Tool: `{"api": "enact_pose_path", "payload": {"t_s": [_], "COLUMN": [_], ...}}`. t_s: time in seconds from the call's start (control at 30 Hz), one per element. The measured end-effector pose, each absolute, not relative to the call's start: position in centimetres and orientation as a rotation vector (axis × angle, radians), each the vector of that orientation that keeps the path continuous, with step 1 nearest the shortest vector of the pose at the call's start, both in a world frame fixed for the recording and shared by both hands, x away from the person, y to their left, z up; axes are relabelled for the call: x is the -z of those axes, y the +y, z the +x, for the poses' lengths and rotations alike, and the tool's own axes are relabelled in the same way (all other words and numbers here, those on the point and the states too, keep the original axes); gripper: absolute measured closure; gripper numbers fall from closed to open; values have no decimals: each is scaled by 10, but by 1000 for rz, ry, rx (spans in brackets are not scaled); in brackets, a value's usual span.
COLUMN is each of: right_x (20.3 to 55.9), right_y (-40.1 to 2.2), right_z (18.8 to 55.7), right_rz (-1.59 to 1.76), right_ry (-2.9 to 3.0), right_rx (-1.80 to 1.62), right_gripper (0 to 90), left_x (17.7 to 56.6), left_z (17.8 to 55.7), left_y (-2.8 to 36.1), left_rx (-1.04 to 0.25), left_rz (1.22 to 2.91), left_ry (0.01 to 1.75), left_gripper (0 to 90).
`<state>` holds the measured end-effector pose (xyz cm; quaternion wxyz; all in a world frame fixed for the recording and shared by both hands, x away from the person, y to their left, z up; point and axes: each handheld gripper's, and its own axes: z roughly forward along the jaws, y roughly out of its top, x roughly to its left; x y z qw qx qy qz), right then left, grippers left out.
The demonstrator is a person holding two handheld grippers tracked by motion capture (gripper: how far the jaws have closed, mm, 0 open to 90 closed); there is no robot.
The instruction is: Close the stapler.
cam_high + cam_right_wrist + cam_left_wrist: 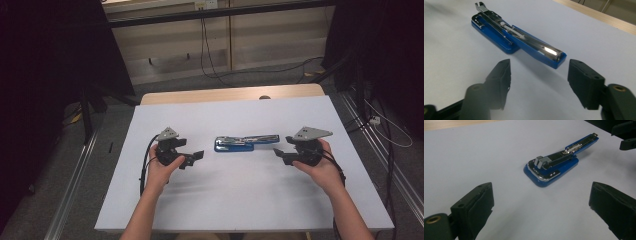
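A blue stapler (240,142) lies flat on the white table (240,200), swung fully open so its metal staple channel faces up. My left gripper (197,156) is open just left of it, jaws pointing at its hinged end (544,168). My right gripper (277,151) is open just right of it, and the stapler's long arm tip (556,58) lies a little beyond its jaws. Neither gripper touches the stapler. In the left gripper view the right gripper's jaws (626,135) show at the top right.
The white sheet covers a wooden table whose far edge (230,94) shows beyond it. Cables (210,60) run across the floor behind. Metal rails (75,170) flank the table on both sides. Bare table surface surrounds the stapler.
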<state>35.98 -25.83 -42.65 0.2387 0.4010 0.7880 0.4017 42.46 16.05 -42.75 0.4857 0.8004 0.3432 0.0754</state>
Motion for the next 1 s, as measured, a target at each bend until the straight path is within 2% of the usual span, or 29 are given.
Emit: {"api": "enact_pose_path", "payload": {"t_s": [0.13, 0.2, 0.27, 0.33, 0.57, 0.6, 0.77, 0.93, 1.0], "right_x": [429, 431, 434, 436, 444, 445, 451, 453, 453], "right_y": [-264, -266, -269, -271, -278, -278, -277, -269, -268], "right_z": [358, 358, 359, 360, 365, 367, 374, 382, 384], "right_rz": [1123, 1140, 1161, 1182, 1246, 1244, 1245, 1238, 1237], "right_ry": [2141, 2133, 2124, 2108, 2074, 2078, 2103, 2127, 2125], "right_rx": [-1068, -1063, -1047, -1037, -1017, -1011, -984, -964, -954], "right_gripper": [548, 572, 645, 677, 866, 882, 900, 900, 900], "left_x": [429, 430, 432, 433, 437, 438, 444, 451, 451], "left_z": [427, 429, 429, 430, 434, 435, 440, 445, 447], "left_y": [156, 154, 150, 146, 132, 130, 122, 116, 112], "left_rx": [-203, -208, -211, -222, -227, -233, -233, -239, -242], "left_rz": [1959, 1952, 1974, 1998, 2050, 2047, 2073, 2090, 2104], "left_ry": [817, 818, 812, 806, 789, 791, 822, 814, 800], "left_gripper": [107, 158, 204, 237, 488, 557, 753, 881, 900]}}
